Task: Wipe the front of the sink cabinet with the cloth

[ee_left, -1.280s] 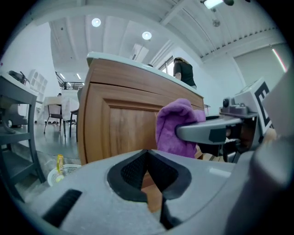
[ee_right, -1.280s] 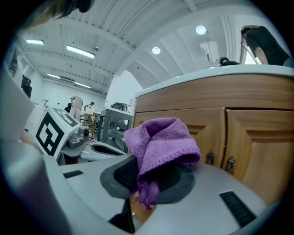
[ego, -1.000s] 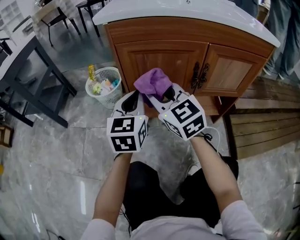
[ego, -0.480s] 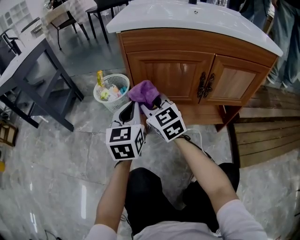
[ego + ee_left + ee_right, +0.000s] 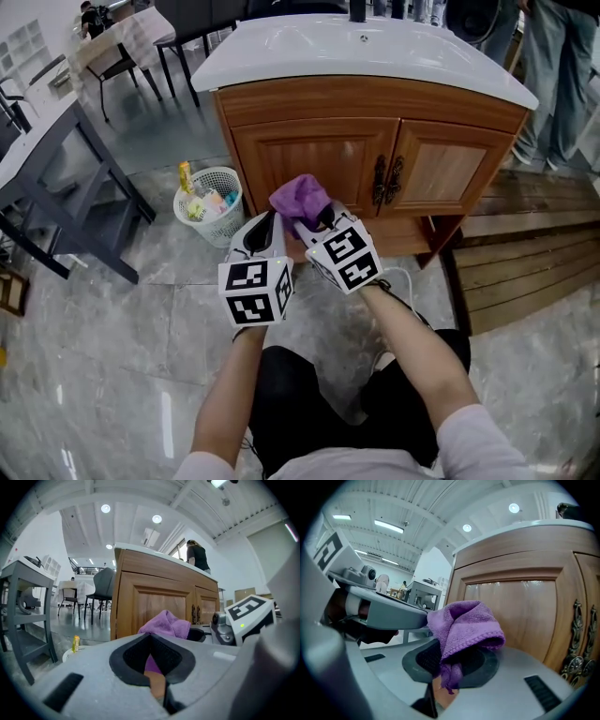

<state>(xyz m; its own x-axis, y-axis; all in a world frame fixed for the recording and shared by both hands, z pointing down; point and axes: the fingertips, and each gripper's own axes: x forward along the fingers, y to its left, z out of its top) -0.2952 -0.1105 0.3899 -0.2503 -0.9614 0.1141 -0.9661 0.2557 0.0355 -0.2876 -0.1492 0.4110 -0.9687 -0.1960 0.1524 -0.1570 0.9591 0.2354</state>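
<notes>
The wooden sink cabinet (image 5: 319,155) with a white top (image 5: 366,47) stands in front of me, both doors closed. A purple cloth (image 5: 300,199) is bunched in my right gripper (image 5: 319,217), which is shut on it and holds it at the lower part of the left door. In the right gripper view the cloth (image 5: 464,625) spills over the jaws of the right gripper (image 5: 450,660), close to the door panel (image 5: 520,611). My left gripper (image 5: 266,223) sits just left of the cloth, shut and holding nothing. In the left gripper view the left gripper (image 5: 151,641) points at the cloth (image 5: 166,624).
Dark metal handles (image 5: 386,180) sit where the two doors meet. A white waste basket (image 5: 211,202) with rubbish stands left of the cabinet, a dark table frame (image 5: 56,178) farther left. A wooden platform (image 5: 525,253) lies to the right, and a person's legs (image 5: 553,75) stand behind it.
The right gripper with the cloth slid left along the lower left door, then back toward the middle. The left gripper stayed beside it. My view of the cabinet shifted.
</notes>
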